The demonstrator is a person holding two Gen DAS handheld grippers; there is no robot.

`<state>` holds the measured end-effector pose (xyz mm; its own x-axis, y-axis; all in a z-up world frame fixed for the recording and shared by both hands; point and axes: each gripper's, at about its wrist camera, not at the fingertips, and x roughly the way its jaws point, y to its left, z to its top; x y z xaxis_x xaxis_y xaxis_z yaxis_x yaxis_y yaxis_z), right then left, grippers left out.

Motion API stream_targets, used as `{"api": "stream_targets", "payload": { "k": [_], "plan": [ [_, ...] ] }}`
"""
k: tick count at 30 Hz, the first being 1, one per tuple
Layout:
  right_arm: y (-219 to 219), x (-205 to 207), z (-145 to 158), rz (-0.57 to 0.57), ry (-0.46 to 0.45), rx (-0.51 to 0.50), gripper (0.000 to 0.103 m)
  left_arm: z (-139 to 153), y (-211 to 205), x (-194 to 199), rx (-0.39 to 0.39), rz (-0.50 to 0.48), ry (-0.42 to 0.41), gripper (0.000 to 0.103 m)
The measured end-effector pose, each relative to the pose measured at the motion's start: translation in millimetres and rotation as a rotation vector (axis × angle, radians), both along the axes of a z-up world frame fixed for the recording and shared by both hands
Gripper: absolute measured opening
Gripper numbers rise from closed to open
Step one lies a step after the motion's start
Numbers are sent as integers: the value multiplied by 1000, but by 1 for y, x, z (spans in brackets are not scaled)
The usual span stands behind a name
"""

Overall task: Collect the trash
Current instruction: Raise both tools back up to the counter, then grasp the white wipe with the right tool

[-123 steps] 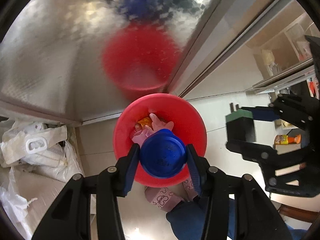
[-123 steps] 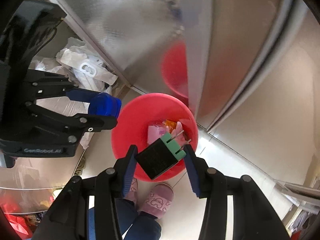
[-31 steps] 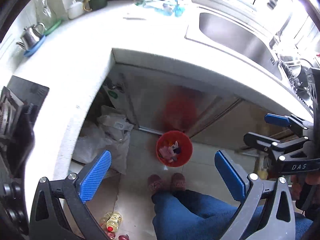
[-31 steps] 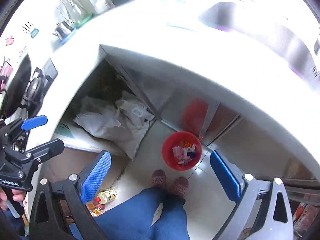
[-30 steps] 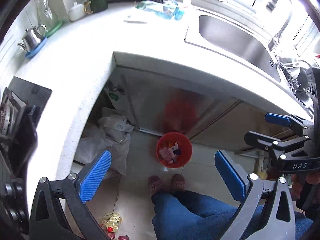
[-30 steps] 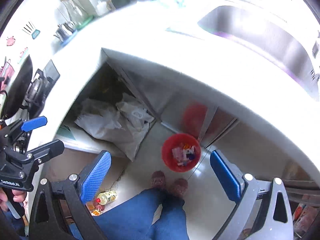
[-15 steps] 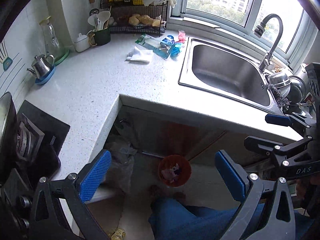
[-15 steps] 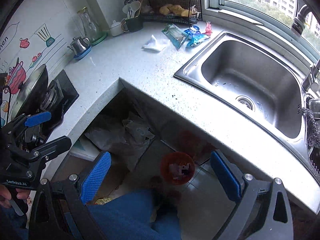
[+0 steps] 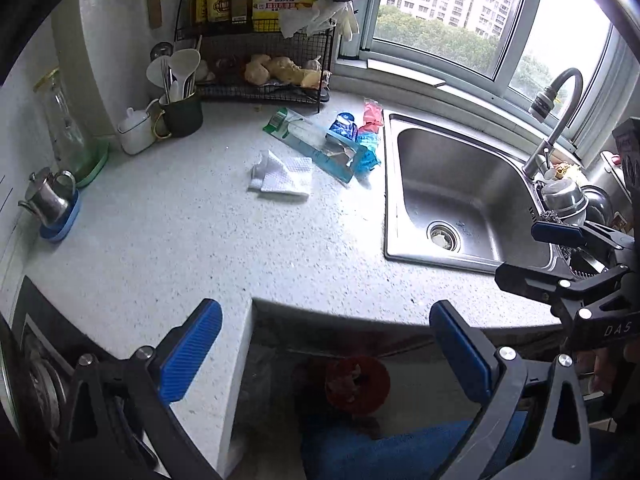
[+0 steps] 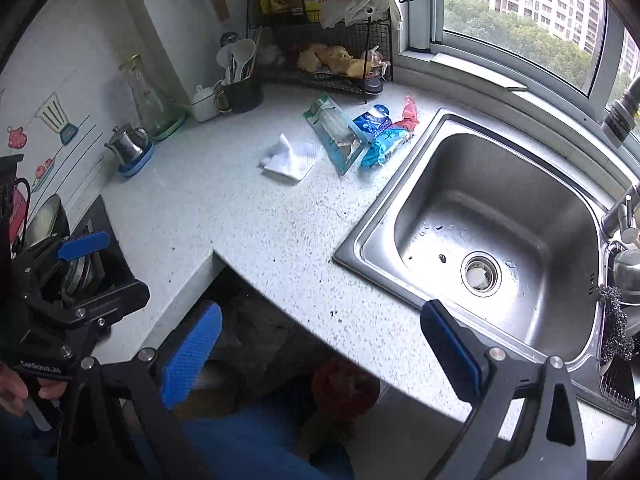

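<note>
Speckled white surface [image 9: 168, 240] beside the sink [image 9: 460, 196], carrying a crumpled tissue [image 9: 282, 174] and snack wrappers [image 9: 340, 148] near the rim. Left hand-held gripper [image 9: 324, 354] and right hand-held gripper [image 10: 320, 354] both hang spread wide, empty (red bin [image 9: 357, 384] on the floor below).

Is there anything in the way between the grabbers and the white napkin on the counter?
Nothing visible. Both the left hand-held gripper and the right hand-held gripper are open, and only bare counter lies before the napkin. The wrappers lie beyond it.
</note>
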<state>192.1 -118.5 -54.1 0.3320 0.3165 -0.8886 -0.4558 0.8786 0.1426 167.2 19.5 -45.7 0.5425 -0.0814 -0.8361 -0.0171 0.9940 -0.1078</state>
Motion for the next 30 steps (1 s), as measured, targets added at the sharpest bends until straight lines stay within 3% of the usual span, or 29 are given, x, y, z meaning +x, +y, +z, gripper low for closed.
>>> {"api": "stream_targets", "payload": {
  "k": [10,14,30],
  "plan": [
    [64,87,-1,30,-22,17,100,-6,69,94,31,-21,19,103],
    [90,112,-19,53,3,0,100,-20,91,118,53,-15,61,103],
    [180,183,-105,216,166,-94,96,-93,169,171,-30,26,231,103]
  ]
}}
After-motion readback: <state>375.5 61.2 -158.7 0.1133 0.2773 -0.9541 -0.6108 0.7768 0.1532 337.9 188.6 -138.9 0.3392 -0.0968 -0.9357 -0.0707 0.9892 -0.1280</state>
